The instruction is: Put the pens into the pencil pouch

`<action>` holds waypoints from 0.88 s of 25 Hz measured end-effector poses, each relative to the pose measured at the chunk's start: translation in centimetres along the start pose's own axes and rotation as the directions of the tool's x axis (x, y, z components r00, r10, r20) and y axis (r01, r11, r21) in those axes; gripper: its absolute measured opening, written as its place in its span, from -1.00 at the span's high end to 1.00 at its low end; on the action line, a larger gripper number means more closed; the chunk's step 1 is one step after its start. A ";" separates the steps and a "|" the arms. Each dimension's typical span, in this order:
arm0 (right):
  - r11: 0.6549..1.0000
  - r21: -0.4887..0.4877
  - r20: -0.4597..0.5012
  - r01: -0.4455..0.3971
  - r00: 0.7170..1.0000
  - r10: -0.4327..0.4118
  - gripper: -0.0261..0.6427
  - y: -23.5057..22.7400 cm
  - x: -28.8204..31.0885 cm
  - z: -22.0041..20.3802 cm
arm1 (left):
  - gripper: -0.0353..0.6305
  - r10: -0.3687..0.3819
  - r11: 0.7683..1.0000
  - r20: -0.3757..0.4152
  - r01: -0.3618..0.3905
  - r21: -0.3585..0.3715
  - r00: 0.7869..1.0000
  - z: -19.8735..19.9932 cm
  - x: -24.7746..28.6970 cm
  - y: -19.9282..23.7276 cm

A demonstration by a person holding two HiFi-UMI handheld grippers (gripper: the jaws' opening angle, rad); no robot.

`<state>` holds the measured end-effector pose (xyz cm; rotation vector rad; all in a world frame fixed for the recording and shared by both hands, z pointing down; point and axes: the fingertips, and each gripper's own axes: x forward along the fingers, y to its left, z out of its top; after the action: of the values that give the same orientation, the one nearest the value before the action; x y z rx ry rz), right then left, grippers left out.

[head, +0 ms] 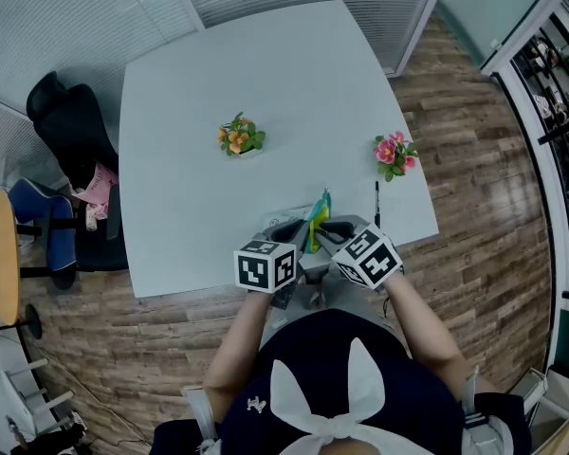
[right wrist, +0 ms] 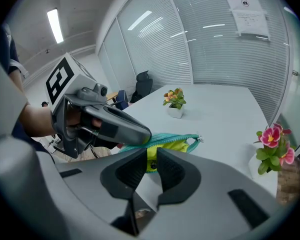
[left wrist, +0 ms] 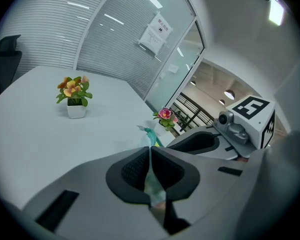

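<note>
**At the near edge of the table (head: 266,74): pencil pouch (head: 318,221) pinched on the left, right jaws spread**

At that edge, just in front of me, I have the pencil pouch lifted between both tools. My left gripper (left wrist: 150,156) is pressed together on a thin fold of the pouch's fabric, which runs up between the pads. My right gripper (right wrist: 151,164) stands just beside it with its jaws spread. The pouch's yellow-green lining shows in the gap, and I see neither pad pressing on it.

The pouch's long axis runs away from me toward the middle of the table. Its teal zip edge is on top, and the far tip with the zip pull points toward the far side.

One dark pen (head: 376,202) lies on the table just right of the grippers, apart from the pouch. Its length also runs away from me, and its far end is near the pink-flowered pot (head: 394,154). The orange-flowered pot (head: 239,137) stands well apart, nearer the table's centre.
</note>
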<state>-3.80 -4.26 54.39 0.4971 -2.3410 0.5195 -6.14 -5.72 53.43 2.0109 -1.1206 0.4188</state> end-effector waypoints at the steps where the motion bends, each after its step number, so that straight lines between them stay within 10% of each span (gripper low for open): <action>1: 1.000 0.001 0.000 -0.001 1.000 0.001 0.72 0.0 0.0 0.0 | 0.80 -0.001 1.000 0.000 0.001 -0.001 1.000 0.0 0.0 0.0; 10: 0.999 0.029 0.049 0.030 0.998 -0.031 0.66 -0.6 -0.5 1.0 | 0.80 -0.002 1.000 0.003 0.002 -0.010 1.000 0.1 0.0 0.2; 22: 0.936 0.271 0.225 0.225 0.930 -0.289 0.66 -6.5 -5.2 2.5 | 0.80 0.001 1.000 0.022 -0.001 -0.023 1.000 1.0 -0.1 0.5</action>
<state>1.63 -9.93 50.57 1.0320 -2.4175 0.6472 -6.73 -6.58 52.95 1.9995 -1.1348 0.3838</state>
